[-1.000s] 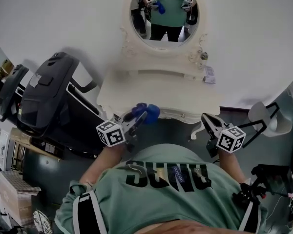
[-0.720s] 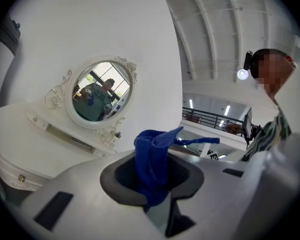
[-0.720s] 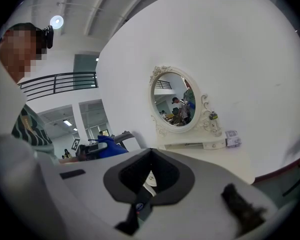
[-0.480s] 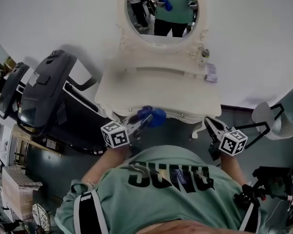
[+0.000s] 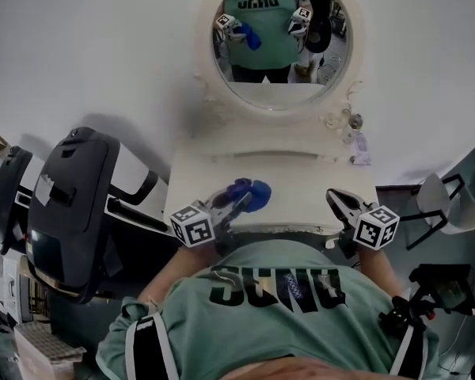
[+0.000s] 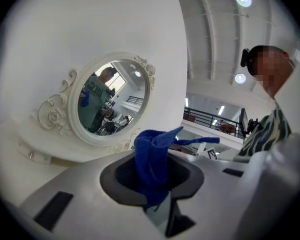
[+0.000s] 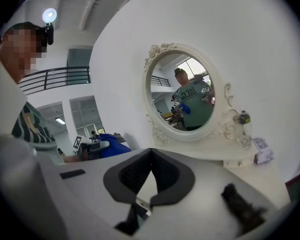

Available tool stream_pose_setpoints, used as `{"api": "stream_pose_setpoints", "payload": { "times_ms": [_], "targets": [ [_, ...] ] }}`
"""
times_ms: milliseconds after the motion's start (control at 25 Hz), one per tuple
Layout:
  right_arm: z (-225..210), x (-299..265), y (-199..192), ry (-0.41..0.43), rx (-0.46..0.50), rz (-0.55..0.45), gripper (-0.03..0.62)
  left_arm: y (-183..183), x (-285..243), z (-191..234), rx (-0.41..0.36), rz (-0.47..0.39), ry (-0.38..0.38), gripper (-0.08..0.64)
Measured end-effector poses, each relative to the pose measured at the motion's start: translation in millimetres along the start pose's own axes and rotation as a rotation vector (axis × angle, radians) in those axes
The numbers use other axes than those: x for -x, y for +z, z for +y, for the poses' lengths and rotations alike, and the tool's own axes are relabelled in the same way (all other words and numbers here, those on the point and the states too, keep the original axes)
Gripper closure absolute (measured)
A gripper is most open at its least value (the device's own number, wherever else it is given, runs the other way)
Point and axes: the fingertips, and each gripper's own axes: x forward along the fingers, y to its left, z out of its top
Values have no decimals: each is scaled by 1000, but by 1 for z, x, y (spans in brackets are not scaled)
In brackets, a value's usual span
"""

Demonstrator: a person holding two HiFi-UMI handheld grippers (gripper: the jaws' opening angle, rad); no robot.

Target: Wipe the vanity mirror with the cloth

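Between the jaws of the left gripper [image 5: 231,200] is one blue cloth [image 6: 152,156], and I count only this one. The jaws close on its lower part. The rest of the cloth stands up past the tips in a loose fold, with one thin corner that points to the right. In the head view, the cloth hangs over the front part of the white tabletop [image 5: 301,184], well apart from the glass.

One oval vanity mirror [image 5: 281,38] stands at the back of this tabletop against the white wall. Its frame is white with carved roses and curls. In its glass appear the person in a green shirt, both grippers and the blue cloth. The cloth does not touch the mirror.

There are two grippers. The right gripper [image 5: 338,202] is near the front right corner of the tabletop, apart from the cloth. Its jaws are together at the tips and nothing is between them.

At the right foot of the mirror frame stands one small bottle [image 7: 244,118], and just beside it, lower on the tabletop, lies one small packet [image 7: 262,156]. On the floor at the left of the tabletop is one dark grey machine [image 5: 67,208]. At the right side stands one white chair [image 5: 447,204].
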Motion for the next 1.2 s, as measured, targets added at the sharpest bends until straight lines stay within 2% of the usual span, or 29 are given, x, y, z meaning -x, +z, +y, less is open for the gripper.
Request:
{"api": "stream_pose_setpoints", "payload": {
  "times_ms": [120,240,400,520,600,720,760,840,960,1080,1160,1200],
  "targets": [
    [1,-45,33,-16,24,-21,584,43,-7,35,-55,24,-33,471],
    [-6,-76,49,-29,25,-14,584,70,-21,64,-60,34,-58,471],
    [-36,-98,57,-31,31,25,584,88,-52,95,-66,31,-56,471],
    [-50,-93,56,-38,15,22,584,89,-60,100,-84,30,-45,471],
    [-72,-92,64,-11,18,19,584,96,-80,104,-135,26,-11,471],
    [-113,-99,83,93,43,50,584,124,-119,112,-287,-2,131,471],
    [-124,-99,88,126,50,58,584,138,-131,112,-365,-6,190,471],
    [-146,-93,99,164,73,59,584,168,-160,108,-588,12,310,471],
    [-167,-94,108,190,94,37,584,230,-190,111,-1042,99,554,471],
    [-162,-110,108,227,77,-33,584,313,-199,108,-1530,207,804,471],
    [-158,-111,107,228,63,-56,584,362,-208,102,-1790,253,935,471],
    [-154,-111,105,226,51,-57,584,382,-213,99,-1886,275,984,471]
  ]
}}
